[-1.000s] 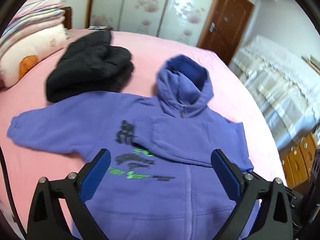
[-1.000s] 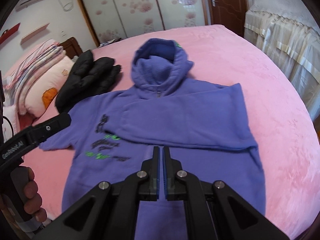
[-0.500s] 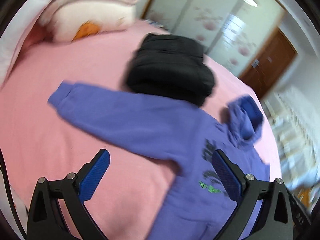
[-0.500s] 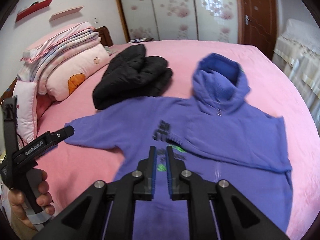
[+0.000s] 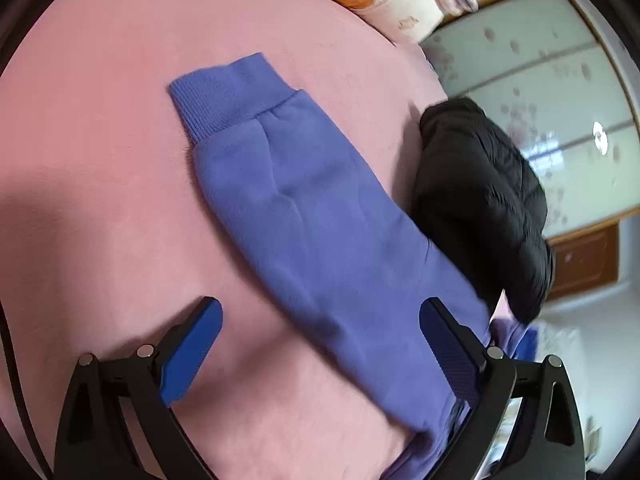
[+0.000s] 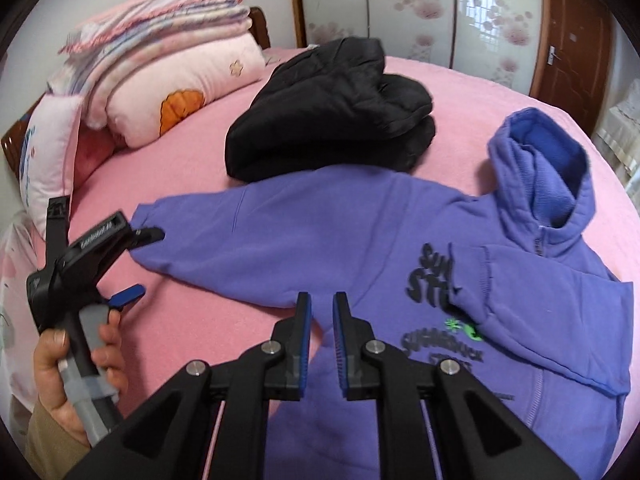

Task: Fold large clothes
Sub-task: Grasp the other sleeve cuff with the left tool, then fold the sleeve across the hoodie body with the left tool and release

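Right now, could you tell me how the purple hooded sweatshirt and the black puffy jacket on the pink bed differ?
The purple hooded sweatshirt lies spread flat with one sleeve stretched out; the black puffy jacket is bundled into a thick, compact pile. The sweatshirt carries printed lettering and a zip; the jacket looks plain and quilted. Both rest on the pink bed, edges meeting.

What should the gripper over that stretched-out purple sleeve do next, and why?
Probably lower the left gripper and close it on the purple fleece hoodie's outstretched sleeve near its ribbed cuff. The jaws stand wide open above the sleeve, holding nothing, and this sleeve lies flat on the pink bedspread, while the other sleeve is already folded across the chest.
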The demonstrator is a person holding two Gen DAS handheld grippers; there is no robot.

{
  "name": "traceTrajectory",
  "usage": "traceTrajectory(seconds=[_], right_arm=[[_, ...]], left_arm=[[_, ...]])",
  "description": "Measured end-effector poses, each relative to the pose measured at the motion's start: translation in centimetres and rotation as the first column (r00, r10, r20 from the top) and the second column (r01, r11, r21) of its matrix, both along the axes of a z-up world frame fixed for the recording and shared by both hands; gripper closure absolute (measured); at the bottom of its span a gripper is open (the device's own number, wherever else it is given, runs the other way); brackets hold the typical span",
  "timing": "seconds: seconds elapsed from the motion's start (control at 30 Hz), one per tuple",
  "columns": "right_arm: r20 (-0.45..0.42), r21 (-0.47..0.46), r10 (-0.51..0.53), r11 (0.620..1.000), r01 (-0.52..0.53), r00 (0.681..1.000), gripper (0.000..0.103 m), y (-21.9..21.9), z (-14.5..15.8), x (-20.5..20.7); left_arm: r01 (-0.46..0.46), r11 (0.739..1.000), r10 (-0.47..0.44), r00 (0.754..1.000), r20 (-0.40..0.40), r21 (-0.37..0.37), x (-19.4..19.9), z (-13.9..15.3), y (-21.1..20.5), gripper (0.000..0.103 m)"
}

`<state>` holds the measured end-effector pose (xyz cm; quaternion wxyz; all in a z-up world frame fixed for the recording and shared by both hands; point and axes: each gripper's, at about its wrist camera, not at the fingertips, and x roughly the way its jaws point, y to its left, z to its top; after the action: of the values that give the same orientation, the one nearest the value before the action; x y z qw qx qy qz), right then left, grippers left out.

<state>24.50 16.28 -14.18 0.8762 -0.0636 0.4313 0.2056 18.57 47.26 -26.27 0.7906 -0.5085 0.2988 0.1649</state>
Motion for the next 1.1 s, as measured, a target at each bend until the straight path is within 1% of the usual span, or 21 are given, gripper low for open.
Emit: traceTrajectory(seconds=[0.1,0.17,0.2,0.23,0.27,0.3,0.33,0.37,0.4,0.47,0.57,0.63,0.7,0.8,0.87,0.9,0.97,1.0,1.03,1.1], right_arm=[[-0.017,-0.005,0.006,1.0,-0.006,1.0,0.092,0.6,-1.0,0.4],[-0.027,-0.005,0.005,1.0,-0.006,1.0,0.092,0.6,-1.6,0.7],[-0.034,-0.007,0.002,1.0,-0.003,0.999,0.092,0.6,-2.0,0.8],[-0.04,-0.005,0.0,1.0,0.0,0.999,0.092,0.5,-2.3,0.9],[-0.044,-0.003,-0.003,1.0,0.003,0.999,0.092,0.4,-2.5,1.0],[-0.049,-0.003,-0.008,1.0,0.008,0.999,0.092,0.3,-2.7,1.0],[-0.054,-0.004,-0.011,1.0,0.011,0.998,0.092,0.1,-2.9,1.1],[-0.057,-0.003,-0.015,1.0,0.014,0.998,0.092,-0.1,-3.0,1.2],[-0.059,-0.004,-0.02,1.0,0.02,0.998,0.092,-0.4,-3.2,1.2],[-0.058,-0.007,-0.033,0.999,0.033,0.998,0.092,-1.0,-3.3,1.3],[-0.055,0.003,-0.063,0.998,0.063,0.997,0.092,-2.5,-3.2,1.5],[-0.048,0.008,-0.1,0.995,0.101,0.994,0.092,-3.9,-2.9,1.7],[-0.051,0.025,-0.137,0.99,0.139,0.989,0.092,-5.4,-2.6,1.9],[-0.056,0.072,-0.205,0.975,0.209,0.977,0.092,-8.7,-2.0,1.8],[-0.056,0.095,-0.254,0.961,0.258,0.966,0.092,-11.1,-1.7,1.6],[-0.057,0.106,-0.281,0.952,0.286,0.958,0.092,-12.6,-1.6,1.6],[-0.059,0.126,-0.324,0.936,0.329,0.944,0.092,-15.0,-1.3,1.4],[-0.06,0.136,-0.348,0.926,0.353,0.935,0.092,-16.3,-1.1,1.3],[-0.061,0.147,-0.377,0.913,0.381,0.924,0.092,-17.9,-0.9,1.1],[-0.062,0.161,-0.424,0.889,0.429,0.903,0.092,-20.6,-0.7,0.7]], left_arm=[[-0.025,1.0,0.025,0.999,0.037,-0.012,0.8,-0.4,0.4,0.006],[-0.042,0.999,0.043,0.998,0.054,-0.016,1.7,-0.7,0.4,0.016],[-0.042,0.999,0.043,0.997,0.058,-0.018,2.0,-0.8,0.5,0.033],[-0.037,0.999,0.038,0.998,0.05,-0.021,2.5,-1.1,0.6,0.055],[-0.035,0.999,0.036,0.999,0.033,-0.023,2.9,-1.4,0.5,0.069],[-0.029,0.999,0.029,0.999,0.018,-0.034,3.3,-1.7,0.9,0.093],[-0.022,0.998,0.023,1.0,0.013,-0.058,3.5,-2.0,1.2,0.093],[-0.034,0.997,0.035,0.999,0.019,-0.063,3.5,-2.0,1.1,0.094],[-0.035,0.998,0.037,0.999,0.028,-0.05,3.2,-1.6,1.2,0.094],[-0.028,0.999,0.027,0.999,0.038,0.022,3.0,0.0,0.3,0.094],[0.003,0.995,-0.009,0.998,0.063,0.098,2.6,3.0,-1.3,0.095],[0.031,0.984,-0.046,0.995,0.089,0.173,2.3,5.7,-3.5,0.095],[0.06,0.967,-0.091,0.989,0.117,0.248,2.0,8.3,-5.9,0.095],[0.122,0.92,-0.187,0.972,0.144,0.372,2.0,12.3,-10.7,0.095],[0.166,0.872,-0.259,0.955,0.146,0.46,2.3,14.7,-14.2,0.095],[0.189,0.841,-0.299,0.943,0.144,0.507,2.4,15.8,-16.3,0.095],[0.239,0.765,-0.386,0.914,0.127,0.598,2.9,17.4,-20.6,0.094],[0.27,0.72,-0.432,0.895,0.11,0.639,3.3,17.8,-23.0,0.094],[0.308,0.675,-0.478,0.875,0.08,0.67,3.6,18.0,-25.4,0.094],[0.392,0.6,-0.557,0.83,0.012,0.697,5.1,17.4,-29.8,0.094]])
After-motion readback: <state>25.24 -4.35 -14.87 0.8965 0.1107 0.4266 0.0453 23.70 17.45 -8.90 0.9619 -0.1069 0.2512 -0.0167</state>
